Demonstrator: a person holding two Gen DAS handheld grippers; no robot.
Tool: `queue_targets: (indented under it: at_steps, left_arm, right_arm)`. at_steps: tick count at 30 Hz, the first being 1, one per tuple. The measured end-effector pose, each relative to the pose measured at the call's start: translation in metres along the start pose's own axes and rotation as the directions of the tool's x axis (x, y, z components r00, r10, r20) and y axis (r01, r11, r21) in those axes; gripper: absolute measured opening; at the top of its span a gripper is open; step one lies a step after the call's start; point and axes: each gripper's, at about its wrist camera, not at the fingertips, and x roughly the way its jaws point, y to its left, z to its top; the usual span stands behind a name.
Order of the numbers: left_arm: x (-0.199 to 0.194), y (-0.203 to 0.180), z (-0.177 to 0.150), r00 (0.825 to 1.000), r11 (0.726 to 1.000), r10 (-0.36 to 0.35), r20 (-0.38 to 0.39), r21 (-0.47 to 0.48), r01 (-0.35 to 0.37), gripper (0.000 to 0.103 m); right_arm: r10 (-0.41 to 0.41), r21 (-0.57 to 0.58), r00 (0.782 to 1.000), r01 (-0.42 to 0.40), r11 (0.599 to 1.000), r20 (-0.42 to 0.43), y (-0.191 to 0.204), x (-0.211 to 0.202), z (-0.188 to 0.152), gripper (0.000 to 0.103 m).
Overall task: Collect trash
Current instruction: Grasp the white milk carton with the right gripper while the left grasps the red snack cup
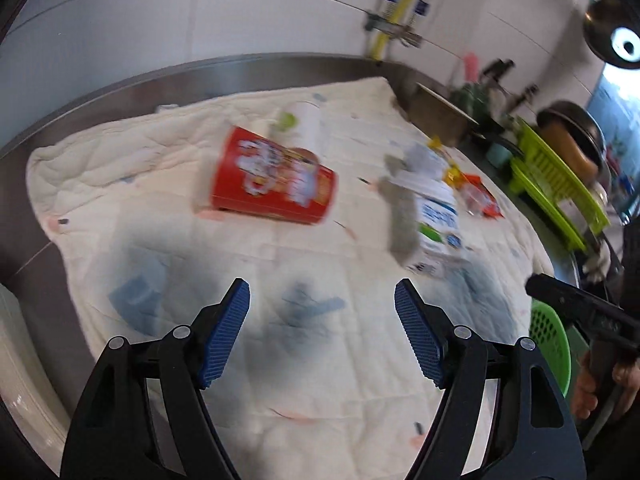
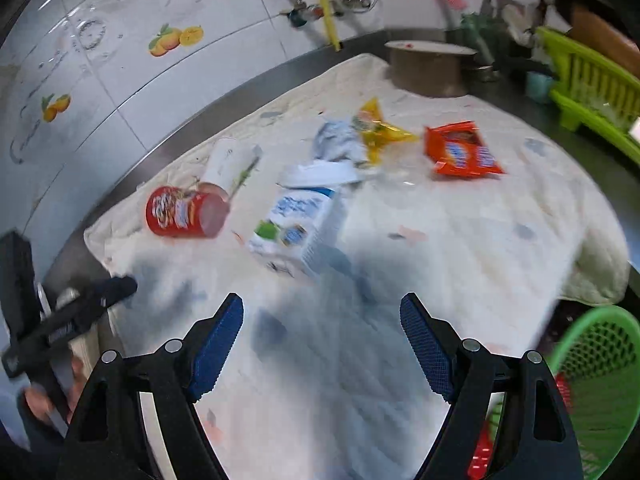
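Trash lies on a white quilted cloth (image 2: 460, 264): a red paper cup (image 2: 186, 212) on its side, a white cup (image 2: 228, 164) behind it, a blue-and-white milk carton (image 2: 300, 224), a crumpled pale wrapper (image 2: 336, 140), a yellow wrapper (image 2: 378, 128) and an orange snack packet (image 2: 460, 150). My right gripper (image 2: 322, 300) hovers open and empty over the cloth's near part. In the left wrist view my left gripper (image 1: 322, 292) is also open and empty, short of the red cup (image 1: 272, 178) and the carton (image 1: 434, 216). A green basket (image 2: 596, 364) sits at the near right.
The cloth covers a steel counter (image 2: 168, 136) against a tiled wall with taps (image 2: 320, 8). A brown round container (image 2: 428, 68) stands at the far corner, with a lime dish rack (image 2: 592, 92) and kitchenware to the right. Something red (image 2: 480, 452) shows beside the basket.
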Motion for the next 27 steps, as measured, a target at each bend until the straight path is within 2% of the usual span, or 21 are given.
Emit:
queue_targets:
  at_steps: [5, 10, 16, 22, 24, 26, 27]
  left_arm:
    - [0.002, 0.029, 0.017, 1.000, 0.998, 0.014, 0.024, -0.060, -0.012, 0.075]
    - [0.015, 0.059, 0.046, 0.999, 0.992, 0.017, 0.047, -0.128, -0.011, 0.075]
    - [0.039, 0.082, 0.072, 0.997, 0.982, -0.050, 0.050, -0.182, 0.058, 0.075]
    - [0.069, 0.086, 0.084, 0.994, 0.976, -0.105, 0.020, -0.190, 0.107, 0.075]
    - [0.075, 0.083, 0.085, 0.993, 0.980, -0.114, 0.011, -0.165, 0.114, 0.072]
    - [0.079, 0.077, 0.085, 0.990, 0.980, -0.140, 0.004, -0.140, 0.139, 0.057]
    - [0.080, 0.075, 0.085, 0.988, 0.979, -0.153, 0.000, -0.134, 0.152, 0.054]
  right_arm:
    - [-0.026, 0.058, 0.999, 0.028, 0.998, -0.020, 0.017, 0.041, 0.032, 0.078]
    - [-0.076, 0.075, 0.995, 0.081, 0.994, -0.064, 0.024, 0.078, 0.048, 0.078]
    - [-0.117, 0.121, 0.987, 0.130, 0.984, -0.108, 0.019, 0.109, 0.056, 0.078]
    - [-0.089, 0.166, 0.985, 0.114, 0.980, -0.150, 0.014, 0.128, 0.061, 0.078]
    - [-0.094, 0.168, 0.983, 0.120, 0.978, -0.157, 0.013, 0.132, 0.061, 0.078]
    - [-0.098, 0.164, 0.981, 0.126, 0.978, -0.166, 0.013, 0.136, 0.061, 0.076]
    - [-0.106, 0.158, 0.980, 0.133, 0.978, -0.171, 0.013, 0.137, 0.061, 0.074]
